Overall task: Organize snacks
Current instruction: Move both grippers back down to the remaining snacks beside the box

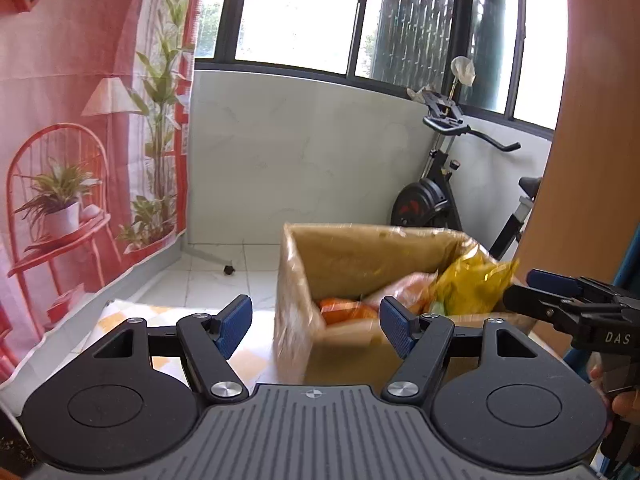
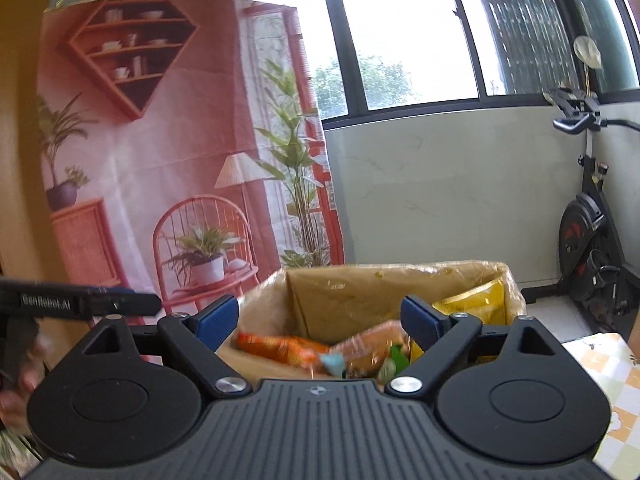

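Note:
An open cardboard box (image 1: 344, 256) (image 2: 360, 292) stands on a table with snack packs inside. In it are a yellow bag (image 1: 472, 284) (image 2: 476, 300), an orange bag (image 1: 344, 310) (image 2: 280, 346) and a tan pack (image 2: 372, 346). My left gripper (image 1: 316, 322) is open at the box's near left corner, with nothing between its blue pads. My right gripper (image 2: 320, 320) is open wide in front of the box's near rim, also empty. It shows from the side (image 1: 528, 288) beside the yellow bag. The left gripper (image 2: 132, 298) shows at the left of the right wrist view.
A yellow-and-white checked tablecloth (image 1: 132, 312) (image 2: 612, 356) covers the table under the box. Behind are a red printed backdrop (image 1: 80, 140), a marble wall below windows and an exercise bike (image 1: 436, 184) (image 2: 588, 232). A wooden panel (image 1: 592, 160) stands at the right.

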Demonstrator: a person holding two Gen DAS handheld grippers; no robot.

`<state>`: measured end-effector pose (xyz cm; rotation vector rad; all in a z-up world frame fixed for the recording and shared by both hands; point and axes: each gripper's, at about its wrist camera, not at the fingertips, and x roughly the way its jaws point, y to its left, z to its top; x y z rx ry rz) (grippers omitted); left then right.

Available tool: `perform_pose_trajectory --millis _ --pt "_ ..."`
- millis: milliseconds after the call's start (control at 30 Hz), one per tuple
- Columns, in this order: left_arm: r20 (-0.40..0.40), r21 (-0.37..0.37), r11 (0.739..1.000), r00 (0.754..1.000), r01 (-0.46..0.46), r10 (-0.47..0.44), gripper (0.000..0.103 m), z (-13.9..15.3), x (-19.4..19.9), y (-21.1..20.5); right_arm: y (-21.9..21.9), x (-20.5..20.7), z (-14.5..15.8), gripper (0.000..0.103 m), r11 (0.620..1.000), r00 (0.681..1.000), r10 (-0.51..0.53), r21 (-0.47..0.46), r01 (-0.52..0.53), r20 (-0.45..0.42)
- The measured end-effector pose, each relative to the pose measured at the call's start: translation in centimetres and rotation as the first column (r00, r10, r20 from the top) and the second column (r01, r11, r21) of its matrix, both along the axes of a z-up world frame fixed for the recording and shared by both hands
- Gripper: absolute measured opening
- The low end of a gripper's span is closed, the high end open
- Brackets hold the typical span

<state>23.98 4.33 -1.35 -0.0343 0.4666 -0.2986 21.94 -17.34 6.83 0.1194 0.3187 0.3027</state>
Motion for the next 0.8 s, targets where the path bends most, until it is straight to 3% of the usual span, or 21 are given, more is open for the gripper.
perform_pose_trajectory --millis 233,367,500,800 --pt "-0.029 0.002 1.000 0.999 0.016 -0.016 0.073 -4.4 -3.1 -0.2 0.1 -4.4 -4.3 0.089 1.000 0.998 -0.030 0.006 0.031 -0.048" --pt "-0.086 0.024 0.999 0.995 0.043 -0.040 0.073 -8.7 -3.7 -2.0 0.2 -6.6 -7.4 0.085 0.994 0.992 -0.100 -0.055 0.096 -0.082" --pt "-0.154 -0.027 0.996 0.984 0.087 -0.090 0.073 -12.5 -4.2 -3.4 0.1 -8.1 -10.8 0.080 0.987 0.980 -0.140 -0.104 0.126 -0.140" --pt "-0.245 -0.010 0.981 0.951 0.192 -0.189 0.072 -17.6 -5.5 -6.9 -1.2 -10.4 -17.1 0.073 0.979 0.936 -0.203 -0.095 0.183 -0.289"
